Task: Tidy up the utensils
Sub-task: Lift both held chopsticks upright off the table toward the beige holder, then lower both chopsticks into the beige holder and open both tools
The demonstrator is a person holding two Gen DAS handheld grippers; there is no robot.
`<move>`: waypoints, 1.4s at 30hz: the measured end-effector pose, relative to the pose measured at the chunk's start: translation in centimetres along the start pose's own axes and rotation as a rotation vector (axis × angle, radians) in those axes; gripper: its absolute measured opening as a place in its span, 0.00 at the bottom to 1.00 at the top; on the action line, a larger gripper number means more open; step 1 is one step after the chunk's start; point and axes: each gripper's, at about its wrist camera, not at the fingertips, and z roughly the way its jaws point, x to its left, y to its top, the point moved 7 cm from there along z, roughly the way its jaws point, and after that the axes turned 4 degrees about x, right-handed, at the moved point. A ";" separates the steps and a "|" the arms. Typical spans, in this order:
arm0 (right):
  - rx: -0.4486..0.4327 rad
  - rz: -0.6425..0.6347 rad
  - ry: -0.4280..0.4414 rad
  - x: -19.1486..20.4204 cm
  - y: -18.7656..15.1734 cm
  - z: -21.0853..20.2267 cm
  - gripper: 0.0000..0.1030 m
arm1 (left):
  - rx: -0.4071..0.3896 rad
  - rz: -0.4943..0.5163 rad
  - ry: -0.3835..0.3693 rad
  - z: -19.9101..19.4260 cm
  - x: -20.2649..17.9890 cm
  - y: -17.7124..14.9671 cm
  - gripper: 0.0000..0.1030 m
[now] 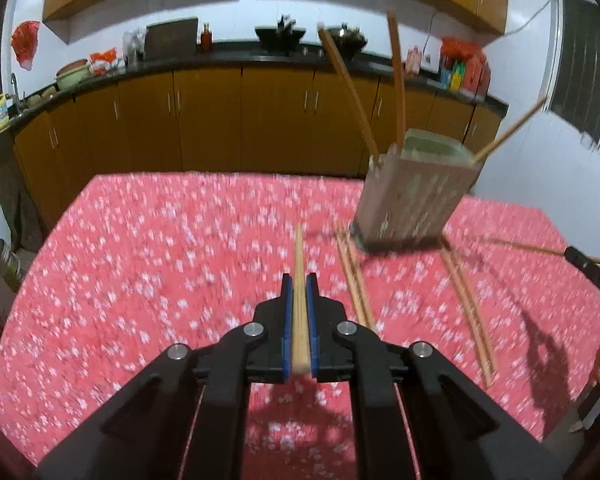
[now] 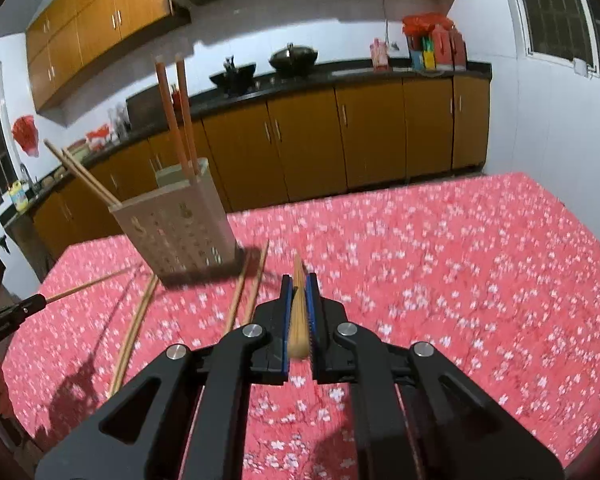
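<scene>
Left claw (image 1: pixel 299 280): pinched narrow on one pale chopstick (image 1: pixel 299 300), which runs forward between the blue pads, raised over the tabletop (image 1: pixel 120 260) short of the holder.
Right claw (image 2: pixel 299 280): likewise closed on a second chopstick (image 2: pixel 298 312), near the holder's front corner and to its right.
Loose chopsticks: in the left wrist view one pair (image 1: pixel 354 280) lies flat just in front of the holder (image 1: pixel 414 192), another pair (image 1: pixel 470 308) trails from its right front corner toward the camera.
Holder: a perforated, box-shaped caddy standing on the pink flowered cloth, with two reddish chopsticks (image 2: pixel 178 116) upright in it and pale ones (image 2: pixel 82 174) leaning out at one end.
Step in hand: likely the carry stage, each claw bringing a stick toward the holder; four sticks still lie on the cloth, so the job looks partly done.
Next move: tip each stick upright and line its end over the open top, clear of the sticks already leaning there.
Hard to make out: both views are smeared by motion; the holder's inner compartments are not readable; each far claw is cut off at the frame edge.
Beyond: kitchen counter (image 1: pixel 260 56) with woks.
</scene>
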 end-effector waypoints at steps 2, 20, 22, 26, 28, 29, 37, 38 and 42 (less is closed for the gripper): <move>-0.028 0.000 0.005 0.2 0.8 -0.7 0.07 | -0.039 -0.009 -0.011 -1.2 0.1 1.0 0.08; -0.137 -0.017 0.103 2.6 5.9 -4.3 0.07 | -0.233 -0.007 -0.081 -7.5 -1.7 6.7 0.07; -0.156 -0.015 0.151 3.4 7.2 -5.3 0.07 | -0.251 0.005 -0.102 -8.5 -2.4 7.5 0.07; -0.205 -0.013 0.241 5.2 9.8 -7.4 0.07 | -0.290 0.033 -0.152 -10.6 -4.1 9.4 0.07; -0.231 -0.016 0.271 5.9 10.8 -8.2 0.07 | -0.309 0.050 -0.177 -11.7 -5.0 10.2 0.07; -0.249 -0.020 0.277 6.3 11.4 -8.6 0.07 | -0.321 0.057 -0.185 -12.1 -5.4 10.6 0.07; -0.364 -0.045 0.246 8.8 14.2 -8.7 0.07 | -0.400 0.062 -0.201 -12.8 -7.6 14.2 0.07; -0.378 -0.054 0.234 9.1 14.5 -8.5 0.07 | -0.404 0.060 -0.193 -12.5 -7.7 14.6 0.07; -0.374 -0.077 0.206 9.9 14.7 -6.5 0.07 | -0.403 0.050 -0.168 -10.5 -8.2 15.7 0.07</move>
